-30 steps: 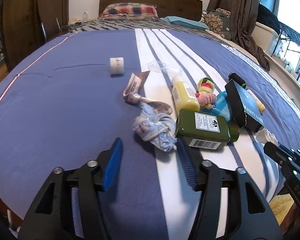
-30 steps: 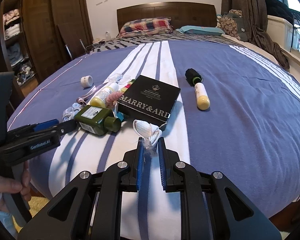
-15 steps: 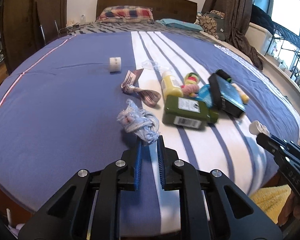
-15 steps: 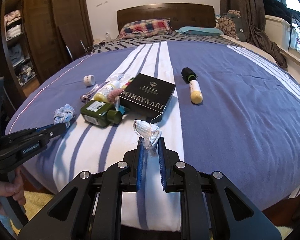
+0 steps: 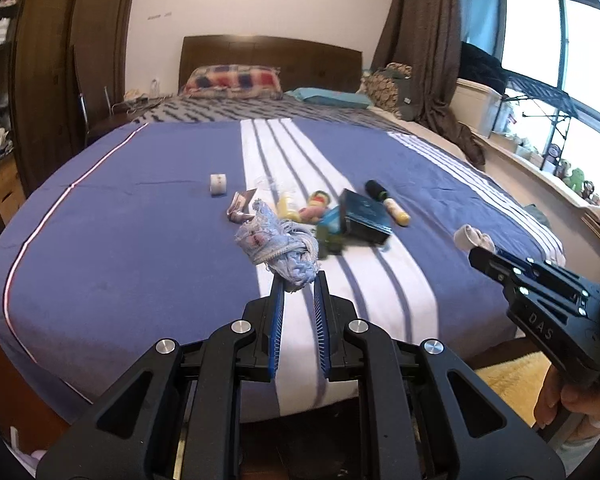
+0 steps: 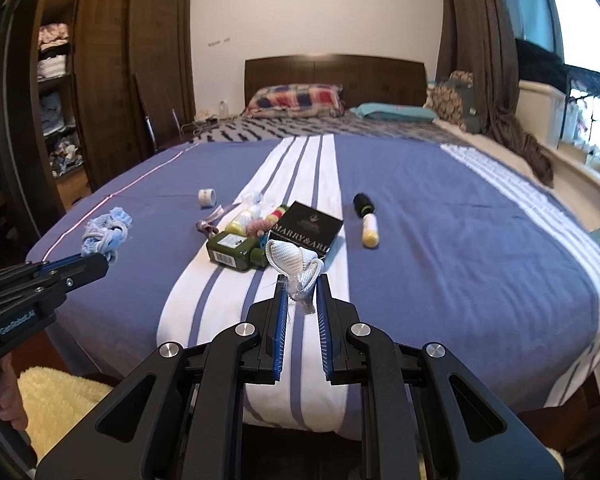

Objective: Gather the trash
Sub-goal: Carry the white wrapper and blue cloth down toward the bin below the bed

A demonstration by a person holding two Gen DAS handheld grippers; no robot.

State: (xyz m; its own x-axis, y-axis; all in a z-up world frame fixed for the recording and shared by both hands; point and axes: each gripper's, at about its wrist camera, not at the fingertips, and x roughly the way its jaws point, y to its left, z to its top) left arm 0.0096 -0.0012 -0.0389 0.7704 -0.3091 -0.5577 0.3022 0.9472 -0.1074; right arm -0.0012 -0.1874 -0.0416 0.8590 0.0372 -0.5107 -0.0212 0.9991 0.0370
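Observation:
My left gripper (image 5: 298, 280) is shut on a crumpled light-blue rag (image 5: 277, 244) and holds it above the near edge of the bed. It also shows in the right wrist view (image 6: 105, 236). My right gripper (image 6: 301, 285) is shut on a crumpled white wad (image 6: 293, 262), also lifted off the bed; the wad shows in the left wrist view (image 5: 472, 238). On the bed lie a squeezed tube (image 5: 241, 206), a white tape roll (image 5: 218, 184) and a clear plastic wrapper (image 5: 268, 181).
A black box (image 6: 306, 229), a green bottle (image 6: 235, 250), a yellow bottle (image 6: 241, 220), a small toy (image 6: 265, 220) and a yellow tube with a black cap (image 6: 367, 224) lie on the blue striped bedspread (image 6: 460, 240). A yellow rug (image 6: 55, 400) lies below.
My left gripper shut on the blue rag and lifted it off the bed, drawing back. My right gripper drew back and up with the white wad.

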